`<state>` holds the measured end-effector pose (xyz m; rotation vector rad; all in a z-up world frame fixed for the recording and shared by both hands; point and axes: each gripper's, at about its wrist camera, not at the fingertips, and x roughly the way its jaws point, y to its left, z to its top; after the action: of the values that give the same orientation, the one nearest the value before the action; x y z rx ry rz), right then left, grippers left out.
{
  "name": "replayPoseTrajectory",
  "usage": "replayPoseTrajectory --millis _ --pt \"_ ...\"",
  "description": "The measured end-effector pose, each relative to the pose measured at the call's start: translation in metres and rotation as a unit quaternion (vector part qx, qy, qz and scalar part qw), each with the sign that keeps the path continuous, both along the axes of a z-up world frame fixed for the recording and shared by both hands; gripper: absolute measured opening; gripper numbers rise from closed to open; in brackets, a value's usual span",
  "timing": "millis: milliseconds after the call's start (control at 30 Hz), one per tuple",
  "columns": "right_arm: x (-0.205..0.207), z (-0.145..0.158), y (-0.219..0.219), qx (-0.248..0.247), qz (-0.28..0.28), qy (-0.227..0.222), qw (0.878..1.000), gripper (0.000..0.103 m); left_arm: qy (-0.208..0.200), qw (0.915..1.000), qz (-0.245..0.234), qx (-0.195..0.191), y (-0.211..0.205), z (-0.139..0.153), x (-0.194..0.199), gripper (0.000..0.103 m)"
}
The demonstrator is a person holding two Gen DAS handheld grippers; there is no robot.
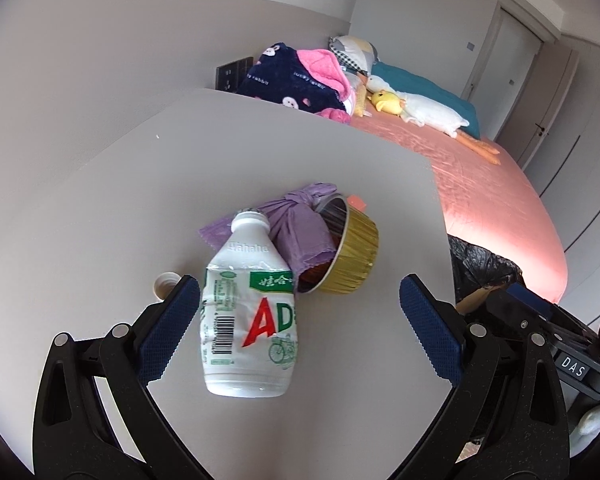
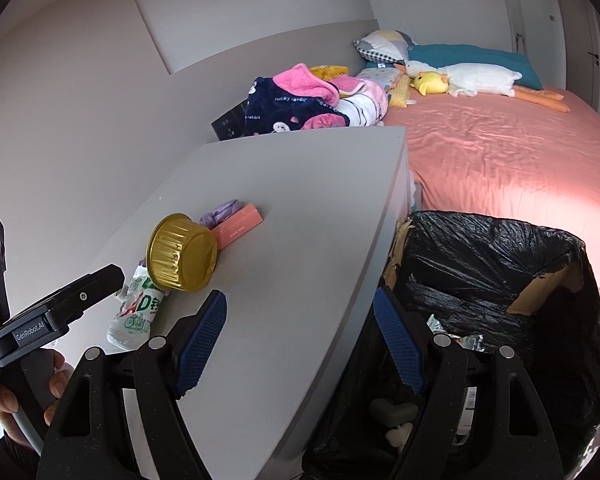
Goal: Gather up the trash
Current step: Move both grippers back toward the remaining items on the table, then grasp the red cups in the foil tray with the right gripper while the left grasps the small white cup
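A few scraps already lie in the black-lined bin [image 2: 500, 280], but the crushed bottle [image 1: 248, 316], foil cup [image 1: 352, 256] and purple bag [image 1: 300, 228] remain on the table [image 1: 300, 152], with both the left gripper [image 1: 300, 312] and right gripper [image 2: 300, 336] spread apart and empty

I see my left gripper [image 1: 300, 304] and right gripper [image 2: 300, 340], black-framed with blue textured pads, both angled downward, jaws spread wide, nothing pressed between the fingers.

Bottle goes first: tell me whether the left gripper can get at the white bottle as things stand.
Probably yes. The left gripper is open, and the white bottle lies between its fingers, one pad already beside it. The gold foil cup leans against the bottle's far side, clear of the pads.
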<state>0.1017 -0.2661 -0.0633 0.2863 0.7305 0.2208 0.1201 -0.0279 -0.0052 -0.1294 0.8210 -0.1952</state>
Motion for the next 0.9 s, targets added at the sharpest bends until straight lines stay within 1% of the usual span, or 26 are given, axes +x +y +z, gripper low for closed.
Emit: replayPoseTrajectory --millis 133,267,533,633,733,800,900 --pt "0.005 0.001 0.013 0.001 0.012 0.000 1.000 0.077 0.002 0.9998 0.017 -0.007 0.017 -0.003 0.003 0.096" --pt "0.012 0.005 0.026 0.000 0.025 -0.004 1.000 0.077 0.000 0.9994 0.034 0.008 0.029 -0.007 0.004 0.096" --pt "0.025 0.008 0.056 -0.003 0.055 -0.010 0.998 0.077 0.016 0.9986 0.050 0.009 0.048 -0.022 0.012 0.096" --pt "0.030 0.009 0.066 0.002 0.061 -0.009 0.998 0.077 0.019 0.9979 0.060 0.017 0.053 -0.027 0.013 0.096" --pt "0.037 0.009 0.074 0.008 0.063 -0.009 0.998 0.077 0.023 0.9973 0.067 0.018 0.060 -0.034 0.014 0.096" --pt "0.042 0.008 0.079 0.017 0.066 -0.007 0.998 0.077 0.029 0.9968 0.072 0.019 0.063 -0.039 0.017 0.091" --pt "0.047 0.009 0.087 0.032 0.068 -0.014 0.997 0.077 0.035 0.9961 0.078 0.020 0.067 -0.045 0.020 0.085"
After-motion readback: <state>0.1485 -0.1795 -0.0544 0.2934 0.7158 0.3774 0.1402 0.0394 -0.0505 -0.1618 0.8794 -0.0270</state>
